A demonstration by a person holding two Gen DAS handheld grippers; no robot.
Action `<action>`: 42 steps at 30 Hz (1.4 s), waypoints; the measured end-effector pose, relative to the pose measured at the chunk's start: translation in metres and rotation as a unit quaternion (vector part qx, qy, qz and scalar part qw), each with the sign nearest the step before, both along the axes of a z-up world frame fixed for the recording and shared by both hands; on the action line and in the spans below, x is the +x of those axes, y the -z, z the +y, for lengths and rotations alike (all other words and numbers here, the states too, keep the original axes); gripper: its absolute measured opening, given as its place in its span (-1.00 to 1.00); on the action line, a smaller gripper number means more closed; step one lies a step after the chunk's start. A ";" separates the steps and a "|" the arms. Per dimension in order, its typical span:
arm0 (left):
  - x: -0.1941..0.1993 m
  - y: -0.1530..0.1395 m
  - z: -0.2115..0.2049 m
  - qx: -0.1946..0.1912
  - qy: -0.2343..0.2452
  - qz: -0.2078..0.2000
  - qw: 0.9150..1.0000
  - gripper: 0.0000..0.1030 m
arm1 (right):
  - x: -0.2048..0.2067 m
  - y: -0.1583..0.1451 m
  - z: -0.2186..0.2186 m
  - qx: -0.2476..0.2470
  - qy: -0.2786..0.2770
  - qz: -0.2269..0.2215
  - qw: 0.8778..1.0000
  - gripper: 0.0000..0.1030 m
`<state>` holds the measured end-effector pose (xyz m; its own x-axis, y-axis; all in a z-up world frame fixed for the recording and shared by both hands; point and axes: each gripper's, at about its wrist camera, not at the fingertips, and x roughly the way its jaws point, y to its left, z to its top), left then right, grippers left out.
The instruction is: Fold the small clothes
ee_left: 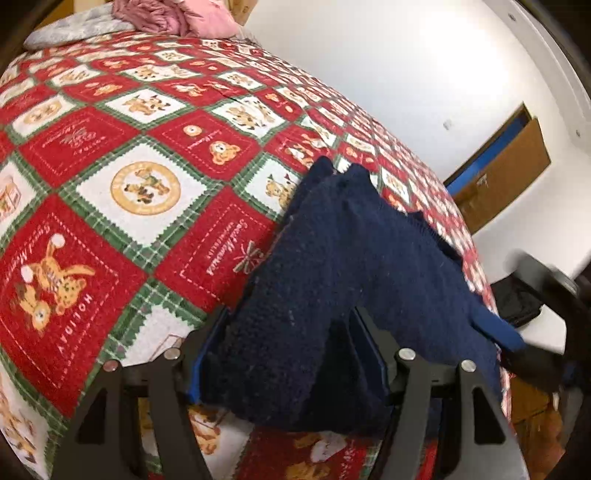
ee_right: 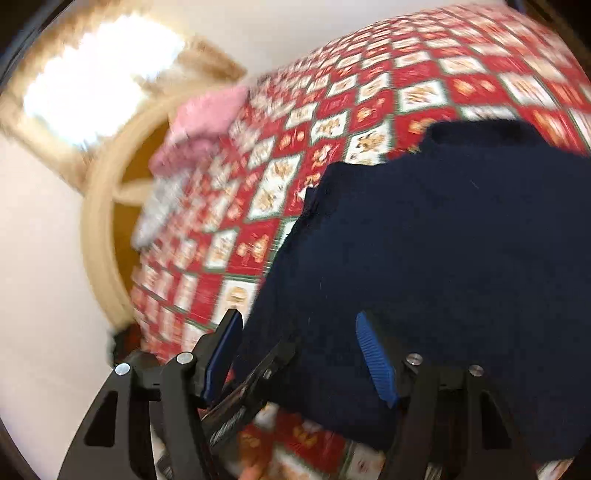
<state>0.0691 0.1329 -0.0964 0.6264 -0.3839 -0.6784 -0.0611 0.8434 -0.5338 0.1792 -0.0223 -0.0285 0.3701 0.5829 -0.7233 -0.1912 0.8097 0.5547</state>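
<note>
Navy knit garment (ee_left: 354,258) lies bunched on the near right part of the red-and-white holiday-print cloth (ee_left: 129,155), well apart from the pink clothes (ee_left: 166,16) at the far edge. Left gripper (ee_left: 291,354) and right gripper (ee_right: 299,354) both stand parted, knit draped between the pads but not pinched. I judge a fold just released; next calls for re-gripping an edge or flattening.

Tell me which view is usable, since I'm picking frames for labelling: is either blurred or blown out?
Left wrist view: sharp on the navy knit garment and the patterned tablecloth, with fisheye bending at the edges. Right wrist view: motion-smeared throughout, and the bright patch at upper left is overexposed.
</note>
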 end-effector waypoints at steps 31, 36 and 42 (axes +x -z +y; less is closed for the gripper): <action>-0.029 -0.035 -0.013 -0.011 0.039 -0.124 0.991 -0.64 | 0.082 0.030 0.069 -0.193 -0.125 0.011 0.973 -0.76; -0.038 -0.060 -0.034 0.007 0.074 -0.155 0.985 -0.64 | 0.062 -0.019 -0.001 -0.083 -0.070 -0.028 0.994 -0.77; -0.059 -0.102 -0.105 0.020 0.168 -0.201 0.965 -0.64 | 0.019 -0.067 -0.123 -0.039 0.004 -0.065 0.997 -0.77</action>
